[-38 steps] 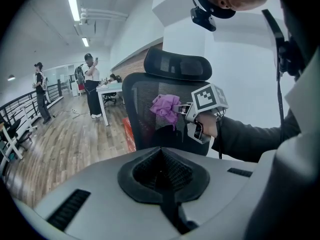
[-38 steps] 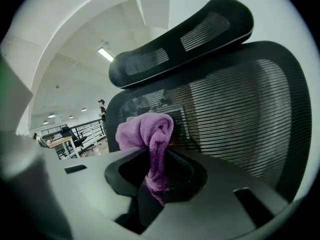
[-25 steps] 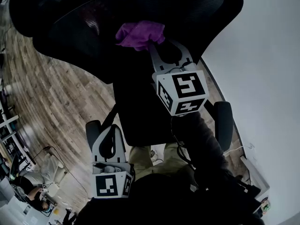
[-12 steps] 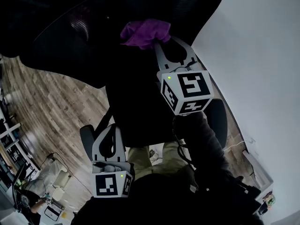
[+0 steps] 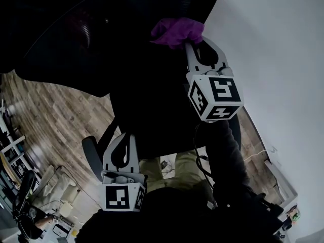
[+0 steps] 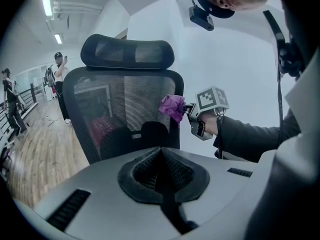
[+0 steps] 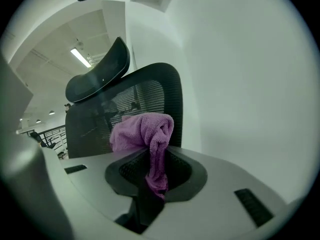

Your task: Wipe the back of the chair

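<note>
A black mesh office chair (image 5: 101,39) fills the top of the head view, and its backrest (image 6: 125,109) with headrest (image 6: 127,51) stands ahead in the left gripper view. My right gripper (image 5: 195,44) is shut on a purple cloth (image 5: 177,32), pressing it against the right edge of the backrest (image 7: 165,104). The cloth (image 7: 150,139) hangs bunched between the right jaws, and it shows as a purple cloth (image 6: 172,106) at the backrest's right rim. My left gripper (image 5: 121,143) hangs low, away from the chair, shut with nothing in it.
A white wall (image 5: 273,59) stands close on the right. Wood floor (image 5: 45,115) spreads to the left, with desks and a person (image 5: 35,219) at the lower left. Two people (image 6: 57,79) stand far off by a railing. An armrest (image 5: 90,153) sits near the left gripper.
My right gripper has carried the purple cloth rightward along the chair back toward its right edge. The left gripper has stayed low and almost still.
</note>
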`<action>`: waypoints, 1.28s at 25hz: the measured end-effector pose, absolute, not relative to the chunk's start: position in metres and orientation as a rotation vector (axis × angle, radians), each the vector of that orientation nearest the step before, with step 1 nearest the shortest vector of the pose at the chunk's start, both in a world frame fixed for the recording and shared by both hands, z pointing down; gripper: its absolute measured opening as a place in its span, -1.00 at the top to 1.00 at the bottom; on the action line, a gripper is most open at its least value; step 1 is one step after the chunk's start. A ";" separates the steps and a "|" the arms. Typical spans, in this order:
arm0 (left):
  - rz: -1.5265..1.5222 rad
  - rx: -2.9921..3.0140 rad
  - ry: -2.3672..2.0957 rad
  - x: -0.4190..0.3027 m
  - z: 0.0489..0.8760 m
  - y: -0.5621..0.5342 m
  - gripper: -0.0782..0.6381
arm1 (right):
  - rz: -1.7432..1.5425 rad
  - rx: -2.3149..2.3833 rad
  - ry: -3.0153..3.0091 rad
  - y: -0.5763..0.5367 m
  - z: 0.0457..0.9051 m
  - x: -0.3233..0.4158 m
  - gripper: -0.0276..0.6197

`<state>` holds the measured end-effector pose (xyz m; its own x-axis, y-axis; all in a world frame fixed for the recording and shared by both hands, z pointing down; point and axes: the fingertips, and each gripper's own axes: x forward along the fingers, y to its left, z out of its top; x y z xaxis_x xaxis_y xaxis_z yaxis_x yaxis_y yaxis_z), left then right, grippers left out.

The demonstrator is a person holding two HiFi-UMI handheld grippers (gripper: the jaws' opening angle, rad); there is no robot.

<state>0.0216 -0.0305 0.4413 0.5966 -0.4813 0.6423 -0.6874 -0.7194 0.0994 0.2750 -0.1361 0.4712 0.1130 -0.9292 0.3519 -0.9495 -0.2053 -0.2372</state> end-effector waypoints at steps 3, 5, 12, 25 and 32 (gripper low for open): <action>0.866 2.500 -0.905 0.037 0.444 -0.041 0.77 | 0.695 2.345 -1.893 -0.135 0.478 0.296 0.68; 0.870 2.508 -0.874 0.041 0.447 -0.049 0.77 | 0.706 2.373 -1.850 -0.135 0.482 0.305 0.68; 0.890 2.548 -0.796 0.068 0.453 0.006 0.77 | 0.704 2.489 -1.717 -0.055 0.490 0.350 0.69; 0.906 2.516 -0.818 0.029 0.462 0.017 0.77 | 0.761 2.430 -1.703 -0.051 0.514 0.303 0.68; 0.877 2.446 -0.929 -0.023 0.465 -0.006 0.77 | 0.773 2.293 -1.777 -0.094 0.532 0.237 0.68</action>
